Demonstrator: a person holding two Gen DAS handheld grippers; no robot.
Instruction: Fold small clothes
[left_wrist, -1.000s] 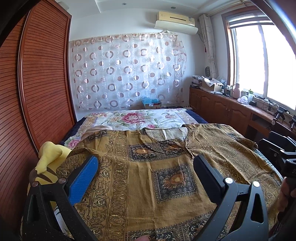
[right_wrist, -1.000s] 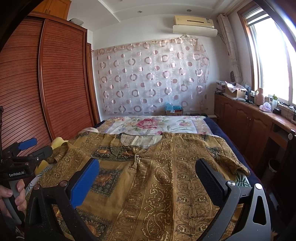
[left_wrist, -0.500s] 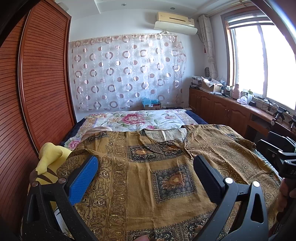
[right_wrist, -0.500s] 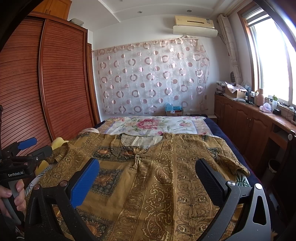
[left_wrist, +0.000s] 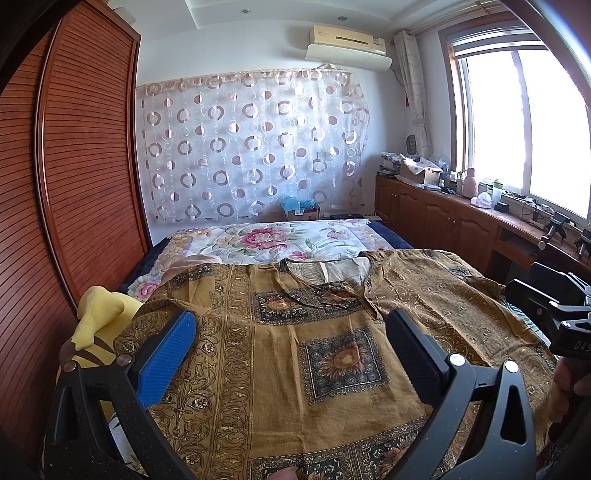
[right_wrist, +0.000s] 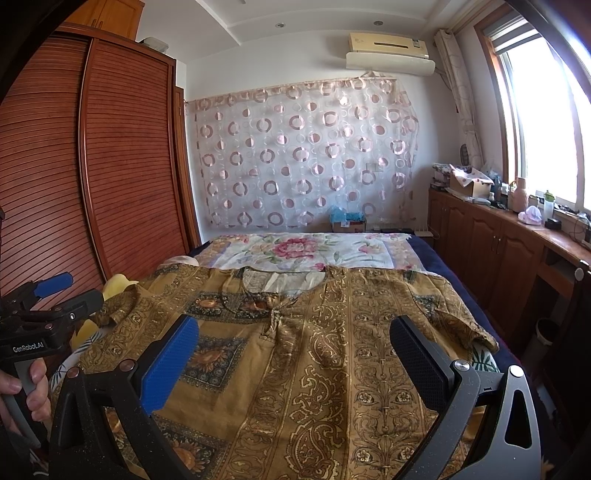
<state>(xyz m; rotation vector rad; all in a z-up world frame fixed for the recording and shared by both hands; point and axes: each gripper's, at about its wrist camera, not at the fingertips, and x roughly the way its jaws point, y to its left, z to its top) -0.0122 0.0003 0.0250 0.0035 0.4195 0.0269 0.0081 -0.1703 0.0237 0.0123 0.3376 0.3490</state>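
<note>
Lying flat on the bed (left_wrist: 391, 242), patterned brown tunic (left_wrist: 295, 354); left claw (left_wrist: 291, 354) and right claw (right_wrist: 295, 354) both spread above it, holding nothing. Only the right view shows the sleeve (right_wrist: 461, 325) at 3 o'clock.

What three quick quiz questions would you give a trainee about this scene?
1. True or false: the shirt lies spread flat on the bed.
2. Is either gripper holding cloth? A yes, B no.
3. What yellow thing lies beside the shirt's sleeve?

Key:
1. True.
2. B: the left gripper and right gripper are both open above the shirt.
3. A plush toy.
</note>
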